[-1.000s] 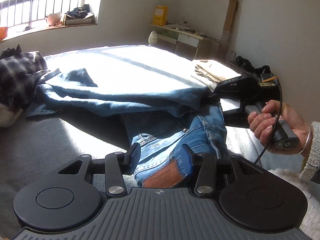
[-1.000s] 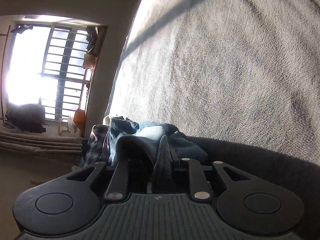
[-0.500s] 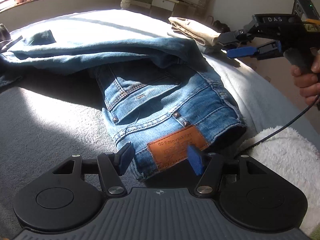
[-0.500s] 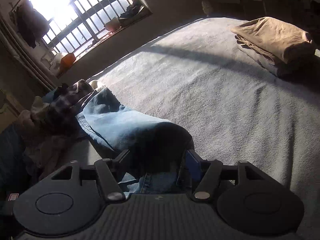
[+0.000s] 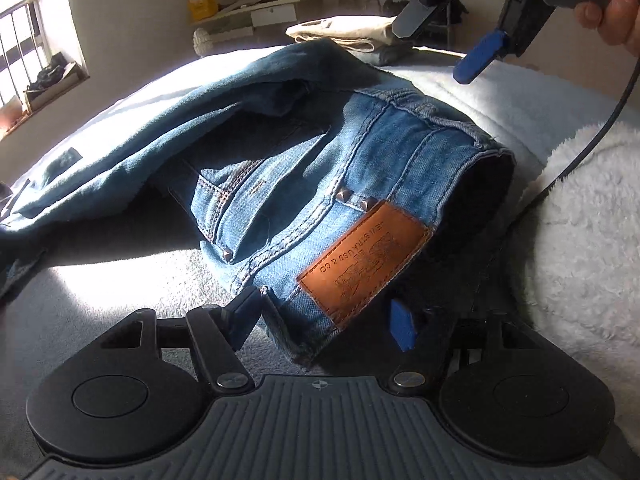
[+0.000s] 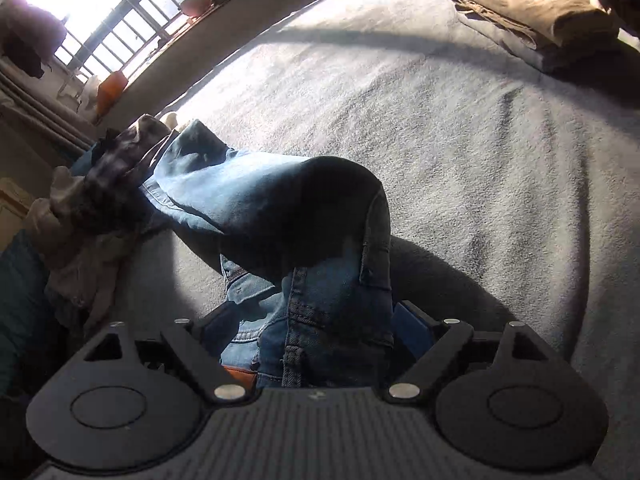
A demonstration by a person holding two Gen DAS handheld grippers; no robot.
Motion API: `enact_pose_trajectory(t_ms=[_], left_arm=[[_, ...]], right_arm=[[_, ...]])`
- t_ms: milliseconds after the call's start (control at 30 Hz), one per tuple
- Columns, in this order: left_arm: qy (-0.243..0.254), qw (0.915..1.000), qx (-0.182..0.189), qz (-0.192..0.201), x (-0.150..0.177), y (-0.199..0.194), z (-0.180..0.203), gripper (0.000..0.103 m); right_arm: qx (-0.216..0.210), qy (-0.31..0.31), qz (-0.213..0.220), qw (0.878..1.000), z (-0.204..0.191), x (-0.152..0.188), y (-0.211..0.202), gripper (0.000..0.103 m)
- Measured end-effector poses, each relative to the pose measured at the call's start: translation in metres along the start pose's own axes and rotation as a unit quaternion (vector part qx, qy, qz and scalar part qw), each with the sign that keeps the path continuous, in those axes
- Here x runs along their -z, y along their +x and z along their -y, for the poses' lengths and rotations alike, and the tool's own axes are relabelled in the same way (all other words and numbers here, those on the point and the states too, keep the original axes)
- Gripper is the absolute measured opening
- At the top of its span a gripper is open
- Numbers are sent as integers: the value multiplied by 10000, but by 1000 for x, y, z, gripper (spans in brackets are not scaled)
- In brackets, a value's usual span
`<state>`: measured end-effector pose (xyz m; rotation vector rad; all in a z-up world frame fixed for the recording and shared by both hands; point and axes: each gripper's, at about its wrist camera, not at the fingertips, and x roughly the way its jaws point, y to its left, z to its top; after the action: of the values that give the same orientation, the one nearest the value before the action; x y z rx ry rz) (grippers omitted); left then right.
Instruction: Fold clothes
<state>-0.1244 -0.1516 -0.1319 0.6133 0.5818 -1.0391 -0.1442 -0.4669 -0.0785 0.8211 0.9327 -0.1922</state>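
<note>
Our left gripper (image 5: 324, 314) sits low at 6 o'clock, jaws half spread around the waistband of the jeans (image 5: 320, 168), which lie folded on the bed (image 5: 120, 280); the pads do not press the denim. Up at 1 o'clock our right gripper (image 5: 436, 50) hangs above the jeans, its jaws just opened wide and holding nothing. Beyond, folded beige clothes (image 5: 344, 32) rest at 12 o'clock.

Two wrist cameras angle down, close over folded blue denim jeans (image 5: 340, 184) on a grey bed; the right view (image 6: 320, 280) looks from farther back. Both share them.
</note>
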Motion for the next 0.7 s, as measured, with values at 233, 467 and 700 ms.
enact_pose_trajectory(t_ms=[233,467,700], left_arm=[[-1429,9892,-145,279,-11,-12,-48,9],[-3257,9422,176,766,4,-50,-127,7],[-4841,8708,94,853,60,-77,-185,6]], right_arm=[[-497,542,-652,9952,20,-6,54,67],[-769,-1193,-295,9894,-86,-33,46,45],[-1300,-2304,-740,9615,-196,-44,102,45]])
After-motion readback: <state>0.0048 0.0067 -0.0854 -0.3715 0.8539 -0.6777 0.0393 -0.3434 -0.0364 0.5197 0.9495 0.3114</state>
